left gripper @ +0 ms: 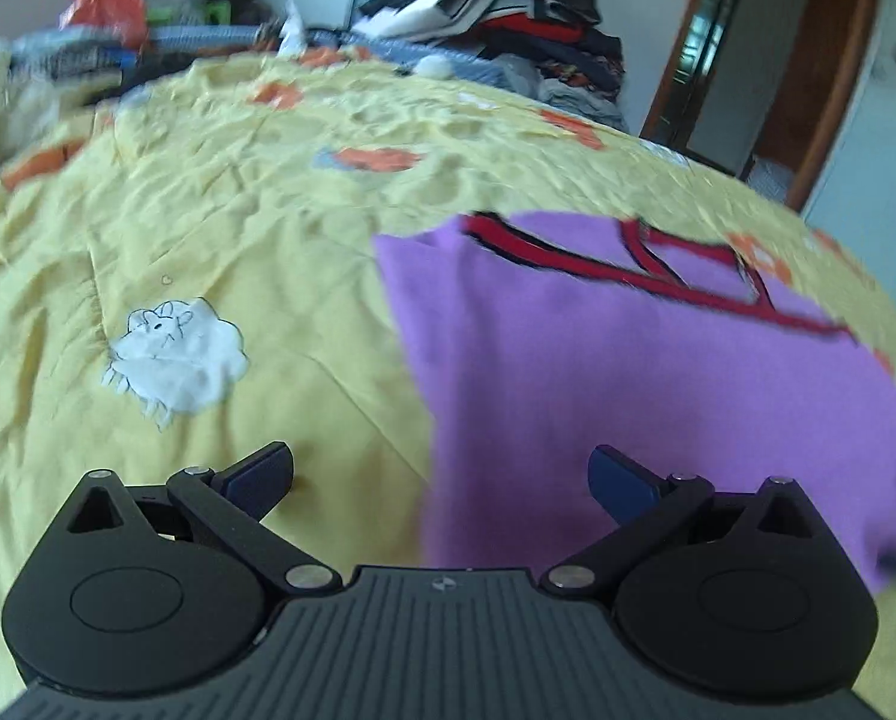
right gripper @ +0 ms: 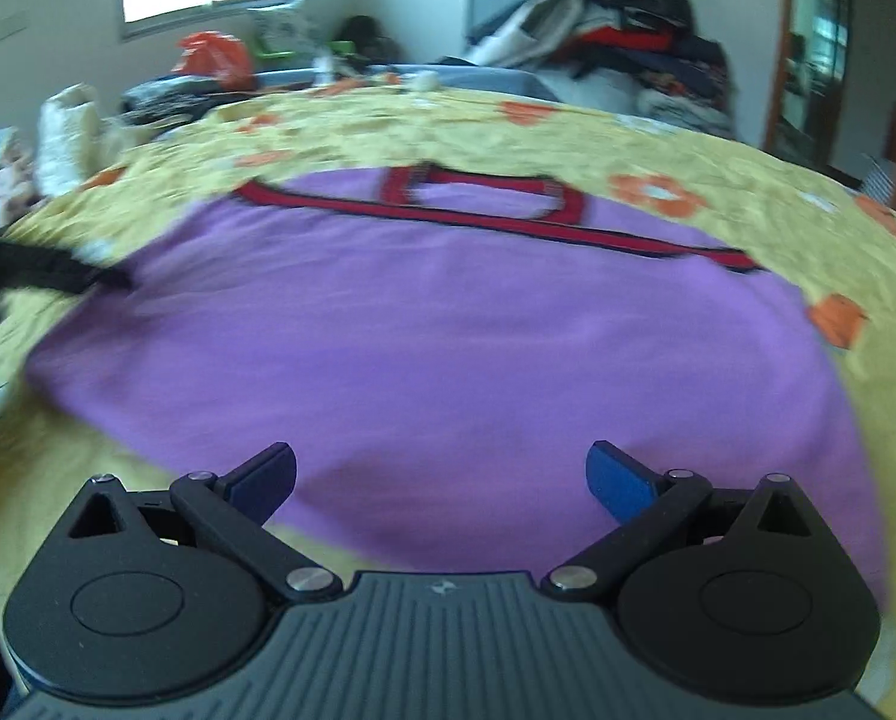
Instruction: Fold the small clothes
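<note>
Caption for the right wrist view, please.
Right gripper, jaws open and empty, above a purple garment with red trim, spread flat on a yellow floral bedspread.

Purple sleeveless top (right gripper: 436,324) with red, dark-edged trim, spread flat on the yellow bedspread (right gripper: 748,192).
</note>
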A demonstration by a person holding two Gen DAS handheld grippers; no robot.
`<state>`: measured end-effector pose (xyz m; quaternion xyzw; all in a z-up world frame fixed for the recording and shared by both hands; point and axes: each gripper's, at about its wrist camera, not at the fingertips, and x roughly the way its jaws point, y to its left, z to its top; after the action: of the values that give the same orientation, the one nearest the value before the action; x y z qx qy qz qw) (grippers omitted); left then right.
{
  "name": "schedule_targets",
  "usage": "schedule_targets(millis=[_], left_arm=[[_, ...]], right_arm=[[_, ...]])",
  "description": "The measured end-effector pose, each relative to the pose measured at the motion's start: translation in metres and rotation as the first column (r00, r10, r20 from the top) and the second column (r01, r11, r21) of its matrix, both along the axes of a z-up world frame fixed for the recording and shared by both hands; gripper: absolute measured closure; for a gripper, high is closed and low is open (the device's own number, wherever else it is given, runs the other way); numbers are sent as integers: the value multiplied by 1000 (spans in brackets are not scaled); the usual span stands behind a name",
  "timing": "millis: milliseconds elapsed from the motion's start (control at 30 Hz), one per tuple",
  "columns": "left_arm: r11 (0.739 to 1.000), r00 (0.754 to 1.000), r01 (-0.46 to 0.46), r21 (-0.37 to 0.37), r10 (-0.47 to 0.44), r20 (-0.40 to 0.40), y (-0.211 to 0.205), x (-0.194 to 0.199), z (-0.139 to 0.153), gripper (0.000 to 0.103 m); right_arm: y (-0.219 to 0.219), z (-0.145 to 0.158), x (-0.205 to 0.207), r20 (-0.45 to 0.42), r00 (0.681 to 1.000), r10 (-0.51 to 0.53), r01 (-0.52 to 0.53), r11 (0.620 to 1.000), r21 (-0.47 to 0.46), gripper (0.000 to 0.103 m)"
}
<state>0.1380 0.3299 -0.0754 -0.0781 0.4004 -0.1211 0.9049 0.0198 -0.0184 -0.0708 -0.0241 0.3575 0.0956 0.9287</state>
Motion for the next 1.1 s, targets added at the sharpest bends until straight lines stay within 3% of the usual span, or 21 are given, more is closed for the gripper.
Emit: schedule_targets(millis=[200,300,367,467,567,733,800,833,867,900,967,1100], left_arm=[[983,992,114,-145,-121,-35,6,58,-1,0],[950,978,182,-255,-200,-49,1,88,-5,0],[924,976,175,-340,-209,-67,1,108,-9,0],[862,959,183,-473,-262,-106,10,137,-17,0],[772,943,139,-621,-294,-154,33,153,-29,0],[677,907,162,-718,-390,-162,36,166,-35,5],[674,895,168,-719,-410,-176,27,173,-36,13],[685,892,168,-709,-412,-186,24,177,-38,26],[700,885,176,-692,-420,-199,19,180,-39,46],[716,878,187,-672,-428,-212,14,183,-42,57],[734,863,207,-647,-449,-233,6,188,-49,90],[722,867,206,-661,-447,-218,7,191,-61,93]], right_arm=[[57,-8,-11,19,996,89,-87,993,-82,0],[74,-11,-13,17,993,119,-117,989,-95,0],[84,-11,-14,21,990,141,-138,986,-97,0],[100,-11,-18,38,984,171,-166,979,-118,0],[125,-10,-27,108,966,236,-206,950,-234,0],[177,-21,-43,229,889,397,-222,810,-542,0],[195,-27,-44,222,858,463,-252,756,-604,0],[205,-31,-44,212,847,487,-259,728,-635,0],[213,-34,-45,210,834,510,-262,702,-663,0],[221,-36,-45,219,819,530,-255,678,-689,0],[232,-37,-41,225,802,553,-251,654,-714,0],[249,-37,-35,217,790,574,-245,619,-746,0]])
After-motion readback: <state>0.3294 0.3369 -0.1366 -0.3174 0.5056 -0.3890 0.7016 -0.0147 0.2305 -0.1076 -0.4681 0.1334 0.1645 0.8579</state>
